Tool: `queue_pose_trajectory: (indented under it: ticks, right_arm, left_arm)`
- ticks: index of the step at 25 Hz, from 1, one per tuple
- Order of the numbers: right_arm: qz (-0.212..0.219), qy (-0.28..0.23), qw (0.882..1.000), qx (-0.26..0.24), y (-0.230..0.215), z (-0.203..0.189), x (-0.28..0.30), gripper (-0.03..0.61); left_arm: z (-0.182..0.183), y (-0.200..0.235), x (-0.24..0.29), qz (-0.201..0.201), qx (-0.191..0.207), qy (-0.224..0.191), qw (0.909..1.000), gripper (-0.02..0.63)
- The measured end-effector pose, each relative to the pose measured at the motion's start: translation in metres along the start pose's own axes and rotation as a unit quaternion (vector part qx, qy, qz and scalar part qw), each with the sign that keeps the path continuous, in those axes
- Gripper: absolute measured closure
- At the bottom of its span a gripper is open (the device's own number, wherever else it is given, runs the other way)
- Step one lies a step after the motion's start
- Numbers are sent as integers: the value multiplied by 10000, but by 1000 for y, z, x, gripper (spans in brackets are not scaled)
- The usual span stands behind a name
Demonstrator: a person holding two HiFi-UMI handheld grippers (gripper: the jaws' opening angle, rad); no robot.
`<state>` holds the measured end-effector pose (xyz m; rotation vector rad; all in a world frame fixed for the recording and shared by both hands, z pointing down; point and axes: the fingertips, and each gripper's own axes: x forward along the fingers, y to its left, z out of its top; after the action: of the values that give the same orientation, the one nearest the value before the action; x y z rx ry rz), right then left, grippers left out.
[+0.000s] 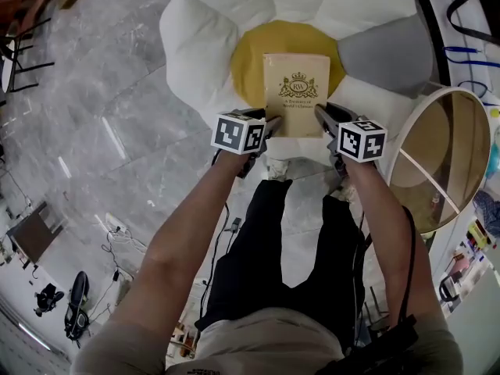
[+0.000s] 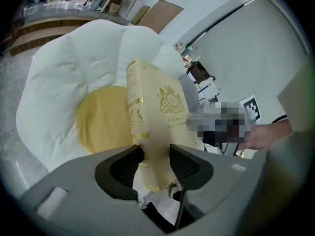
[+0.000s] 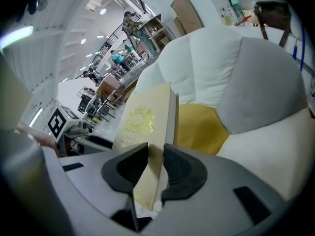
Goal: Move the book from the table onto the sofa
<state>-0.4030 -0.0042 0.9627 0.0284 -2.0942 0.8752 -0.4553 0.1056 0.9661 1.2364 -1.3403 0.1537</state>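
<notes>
Book [image 1: 295, 92] and sofa [image 1: 203, 45] are seen together in the head view, the book being held over the yellow centre cushion [image 1: 250, 61] of the flower-shaped seat. Its cream cover, stamped with a gold crest and lettering, is turned upward, and its near edge is flanked by the two grippers. Whether its far edge already touches the cushion cannot be told.

The left gripper [image 1: 269, 123] is clamped on the near left corner of the book. In the left gripper view the spine and cover [image 2: 157, 117] are seen running down between the dark pads, and the left gripper [image 2: 152, 159] is closed against both sides. The right gripper [image 1: 322, 114] is likewise clenched on the near right corner. In the right gripper view the book [image 3: 142, 132] is seen edge-on, with the right gripper [image 3: 155, 163] pressed on the cover and on the page side.

White petals surround the yellow centre, and one grey petal [image 1: 387, 53] lies at the sofa's right. A round tabletop [image 1: 437, 155] stands just beside that side of the sofa. Grey marbled floor [image 1: 101, 116] is seen to the left.
</notes>
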Motion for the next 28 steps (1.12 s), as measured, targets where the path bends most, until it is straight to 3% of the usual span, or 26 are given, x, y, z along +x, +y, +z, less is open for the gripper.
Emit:
queue_pose_trajectory:
  ticks: [6, 12, 13, 15, 17, 22, 28]
  right_arm:
    - [-6, 261, 9997, 17, -26, -28, 44, 480]
    - [-95, 766, 9966, -297, -57, -67, 84, 489]
    - [-158, 848, 9959, -279, -63, -74, 90, 456]
    - [-376, 885, 9953, -127, -75, -83, 96, 460]
    - [-525, 864, 9948, -106, -80, -84, 95, 459]
    - [-574, 959, 9934, -260, -70, -91, 62, 459]
    - [-498, 905, 9942, -297, -39, -86, 7, 485]
  left_arm:
    - [-24, 35, 40, 43, -121, 121, 9998, 419]
    - [-42, 55, 87, -32, -205, 115, 9997, 420]
    - [-46, 58, 97, 8, -239, 172, 9996, 420]
    - [-53, 67, 109, 132, -402, 232, 9988, 420]
    - [-53, 71, 108, 136, -507, 130, 9985, 420]
    - [-60, 57, 84, 208, -276, 190, 9992, 420]
    - [-52, 15, 46, 190, -105, 240, 9995, 420]
